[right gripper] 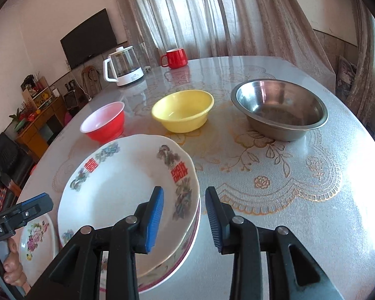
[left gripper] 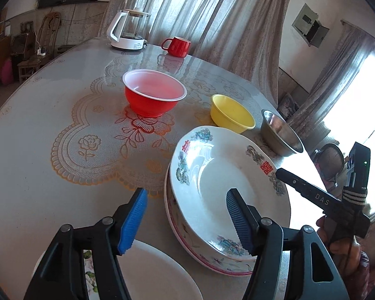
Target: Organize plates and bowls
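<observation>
So far two plates [right gripper: 127,195] stacked, both grippers (left [left gripper: 187,222], right [right gripper: 185,220]) spread and empty; floral plate [right gripper: 35,237], red bowl [right gripper: 103,122], yellow bowl [right gripper: 183,111], steel bowl [right gripper: 280,108] unsorted.

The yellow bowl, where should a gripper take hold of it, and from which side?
Probably by the rim of the yellow bowl, one finger inside and one outside the wall. It stands upright and empty, with a thin flared lip. Come from the near side, from above: the red bowl and steel bowl stand apart to either side, and the right gripper already faces it.
</observation>
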`<state>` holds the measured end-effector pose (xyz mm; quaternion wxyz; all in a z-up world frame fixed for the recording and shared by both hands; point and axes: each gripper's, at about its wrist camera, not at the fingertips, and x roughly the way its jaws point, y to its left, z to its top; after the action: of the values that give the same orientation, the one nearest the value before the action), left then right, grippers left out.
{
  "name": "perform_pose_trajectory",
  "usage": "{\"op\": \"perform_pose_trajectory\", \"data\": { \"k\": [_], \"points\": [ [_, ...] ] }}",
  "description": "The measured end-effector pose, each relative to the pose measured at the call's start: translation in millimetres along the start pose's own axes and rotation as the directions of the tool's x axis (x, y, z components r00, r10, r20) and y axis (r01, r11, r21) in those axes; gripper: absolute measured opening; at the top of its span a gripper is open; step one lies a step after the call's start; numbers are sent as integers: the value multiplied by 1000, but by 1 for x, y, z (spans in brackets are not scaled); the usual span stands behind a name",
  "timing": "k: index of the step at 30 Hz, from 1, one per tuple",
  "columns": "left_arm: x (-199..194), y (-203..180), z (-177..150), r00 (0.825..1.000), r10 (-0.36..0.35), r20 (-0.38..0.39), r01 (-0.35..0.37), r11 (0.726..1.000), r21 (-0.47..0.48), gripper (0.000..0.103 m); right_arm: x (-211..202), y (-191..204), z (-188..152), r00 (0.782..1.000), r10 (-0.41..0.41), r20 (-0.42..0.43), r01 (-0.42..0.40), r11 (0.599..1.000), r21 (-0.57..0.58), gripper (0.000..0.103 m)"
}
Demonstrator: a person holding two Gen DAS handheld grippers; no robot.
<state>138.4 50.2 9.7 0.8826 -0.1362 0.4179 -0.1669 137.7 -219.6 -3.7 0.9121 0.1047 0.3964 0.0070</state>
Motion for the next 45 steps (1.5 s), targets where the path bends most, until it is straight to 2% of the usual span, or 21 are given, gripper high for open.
{"op": "perform_pose_trajectory", "data": {
  "k": [3,5,11,15,18,21,22,25,27,28,29,31,33,34,37,39,41,43,45],
  "points": [
    [3,0,5,999,-40,-3,40,999,-14,67,16,-3,8,1000,25,-15,-25,999,25,33],
    [5,-5,7,996,-86,-5,86,996,-5,67,21,-2,9,999,25,-22,-25,999,28,25],
    [14,-22,4,992,-121,-19,122,991,52,68,23,-5,5,999,26,-26,-26,1000,17,18],
    [15,-26,1,994,-108,-23,110,991,74,68,22,-5,4,999,29,-22,-28,999,17,18],
    [8,-19,5,997,-71,29,70,997,39,68,22,-5,5,999,28,-22,-28,1000,11,17],
    [5,-13,14,997,-46,61,45,999,16,77,22,-7,6,999,34,-21,-34,999,23,17],
    [9,-13,17,998,-32,52,31,999,25,81,23,-7,6,999,34,-21,-33,999,21,17],
    [26,-14,20,999,-28,-15,29,998,48,81,25,-5,8,999,32,-25,-31,999,14,19],
    [31,-14,18,999,-19,-26,20,999,43,77,26,-5,8,999,36,-26,-36,999,19,20],
    [30,-15,15,999,-42,-26,43,998,38,74,26,-5,8,999,39,-26,-38,999,22,20],
    [28,-18,13,999,-45,-15,46,998,39,75,26,-5,8,999,40,-26,-39,999,23,20],
    [21,-24,10,998,-53,17,51,996,72,72,25,-4,7,999,33,-27,-33,999,13,20],
    [16,-34,8,993,-115,9,113,987,109,67,23,-3,5,999,26,-24,-26,1000,-3,19],
    [13,-40,7,992,-122,14,119,984,135,67,22,-3,5,999,25,-21,-25,1000,-9,18],
    [6,-58,3,994,-95,46,83,972,221,68,21,-6,4,999,39,-18,-39,999,3,17],
    [7,-53,4,996,-86,39,76,977,200,68,20,-8,3,999,39,-18,-39,999,6,15],
    [7,-38,11,997,-46,55,38,989,143,69,18,-8,3,999,37,-18,-37,999,6,15],
    [9,-18,21,998,-7,61,2,997,79,77,17,-6,3,999,27,-20,-28,1000,-7,15],
    [16,-8,27,1000,-5,20,4,999,55,77,17,-4,3,1000,21,-20,-21,1000,-13,15]
  ]
}}
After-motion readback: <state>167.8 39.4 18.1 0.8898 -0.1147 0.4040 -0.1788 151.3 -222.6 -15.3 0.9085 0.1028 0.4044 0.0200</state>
